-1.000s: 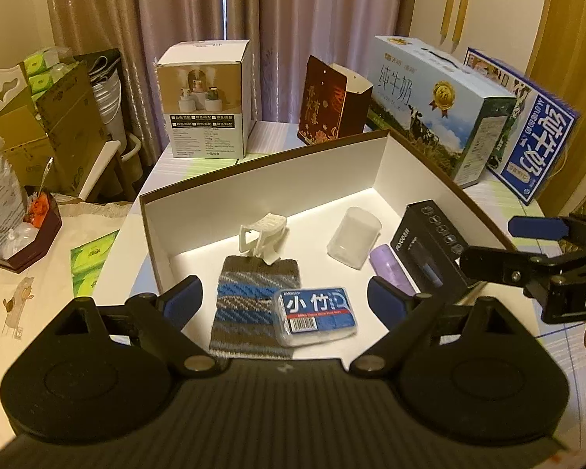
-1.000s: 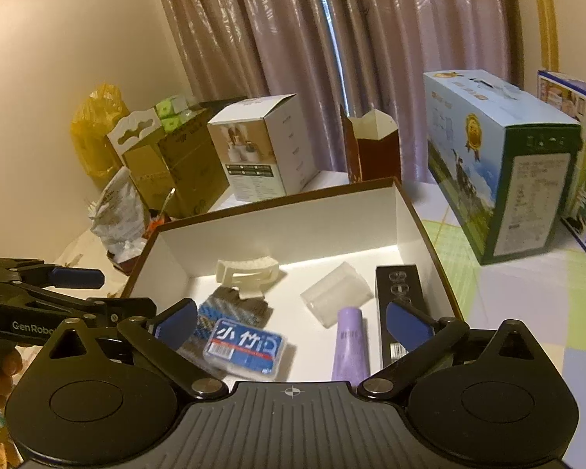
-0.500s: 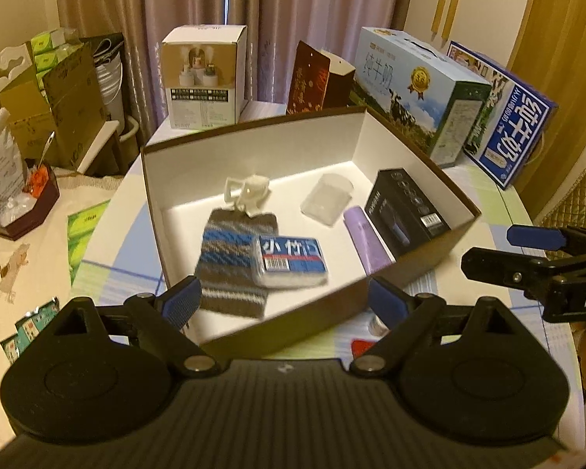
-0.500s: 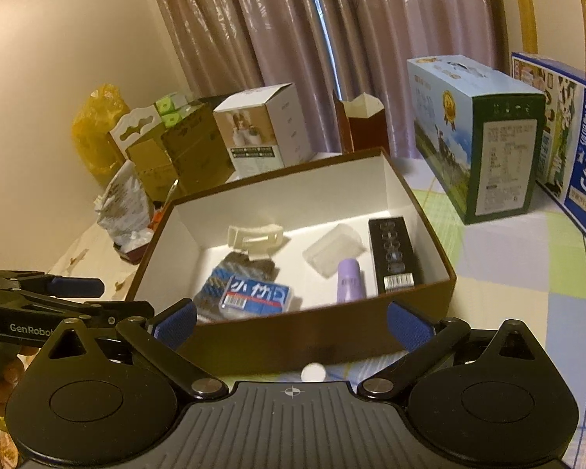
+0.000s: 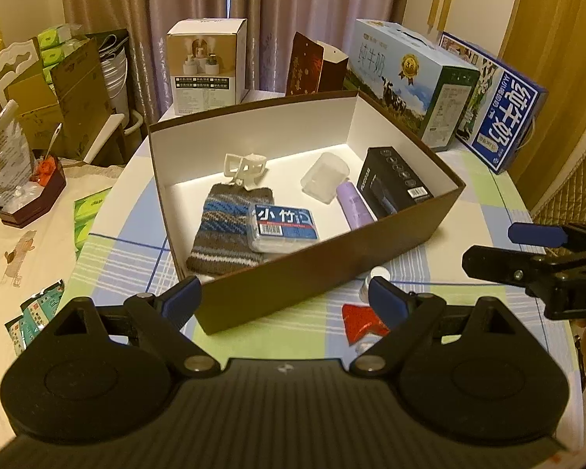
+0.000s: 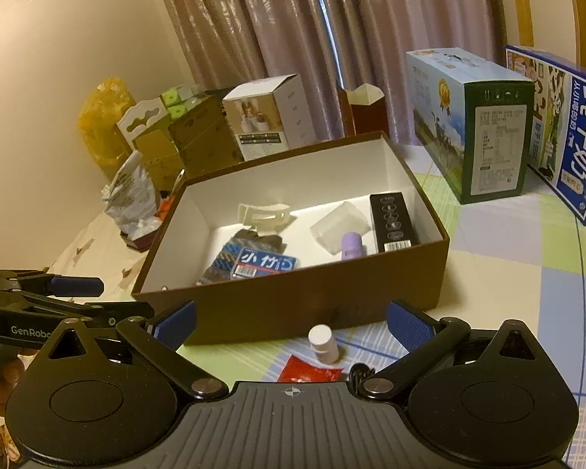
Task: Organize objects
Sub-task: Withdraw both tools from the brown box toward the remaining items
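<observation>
1. Left gripper (image 5: 285,297) is wide, empty, above the worktop (image 5: 468,203).
2. The brown box (image 5: 324,273) holds six things; a small bottle (image 6: 323,344) and red packet (image 6: 308,373) lie outside.
3. Right gripper (image 6: 291,320), wide, empty, may tip the upright bottle.

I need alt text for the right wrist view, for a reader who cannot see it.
An open brown box on a checked tablecloth holds a knitted pouch, a blue packet, a purple tube and a black box. In front lie a small white-capped bottle and a red packet, between the open right gripper fingers.
</observation>
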Tool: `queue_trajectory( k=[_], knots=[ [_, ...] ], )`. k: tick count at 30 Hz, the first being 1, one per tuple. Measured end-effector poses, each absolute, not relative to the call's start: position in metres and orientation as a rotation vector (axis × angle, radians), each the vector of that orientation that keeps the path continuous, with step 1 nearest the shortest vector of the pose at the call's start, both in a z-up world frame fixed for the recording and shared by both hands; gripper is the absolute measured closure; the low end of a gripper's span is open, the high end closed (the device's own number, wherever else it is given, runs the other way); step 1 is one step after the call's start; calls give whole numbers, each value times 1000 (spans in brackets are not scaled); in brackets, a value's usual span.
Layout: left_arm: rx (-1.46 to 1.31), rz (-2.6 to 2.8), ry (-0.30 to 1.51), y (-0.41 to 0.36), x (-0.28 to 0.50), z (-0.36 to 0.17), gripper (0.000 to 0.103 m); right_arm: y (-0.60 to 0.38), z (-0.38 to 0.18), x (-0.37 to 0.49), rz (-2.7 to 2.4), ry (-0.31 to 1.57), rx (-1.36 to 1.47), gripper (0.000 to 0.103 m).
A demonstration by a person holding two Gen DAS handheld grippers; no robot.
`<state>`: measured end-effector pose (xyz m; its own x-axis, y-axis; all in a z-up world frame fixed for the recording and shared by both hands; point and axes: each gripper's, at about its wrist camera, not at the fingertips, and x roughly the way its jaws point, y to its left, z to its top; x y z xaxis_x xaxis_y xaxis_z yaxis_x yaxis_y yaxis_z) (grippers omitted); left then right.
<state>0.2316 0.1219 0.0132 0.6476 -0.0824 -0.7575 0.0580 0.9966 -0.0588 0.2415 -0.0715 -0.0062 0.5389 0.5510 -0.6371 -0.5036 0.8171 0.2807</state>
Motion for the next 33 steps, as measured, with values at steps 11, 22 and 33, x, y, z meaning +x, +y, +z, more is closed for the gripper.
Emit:
queue_trajectory(
  k=[11, 22, 33],
  knots=[
    [-27, -68, 890, 114, 210, 7, 13, -79, -18, 218, 648, 823, 61, 2],
    [-38, -72, 946, 105, 192, -12, 13, -95, -35, 200, 630, 883, 67, 2],
    [-22, -141, 1003, 86, 185, -38, 13, -119, -64, 188, 546, 977, 84, 2]
  ],
)
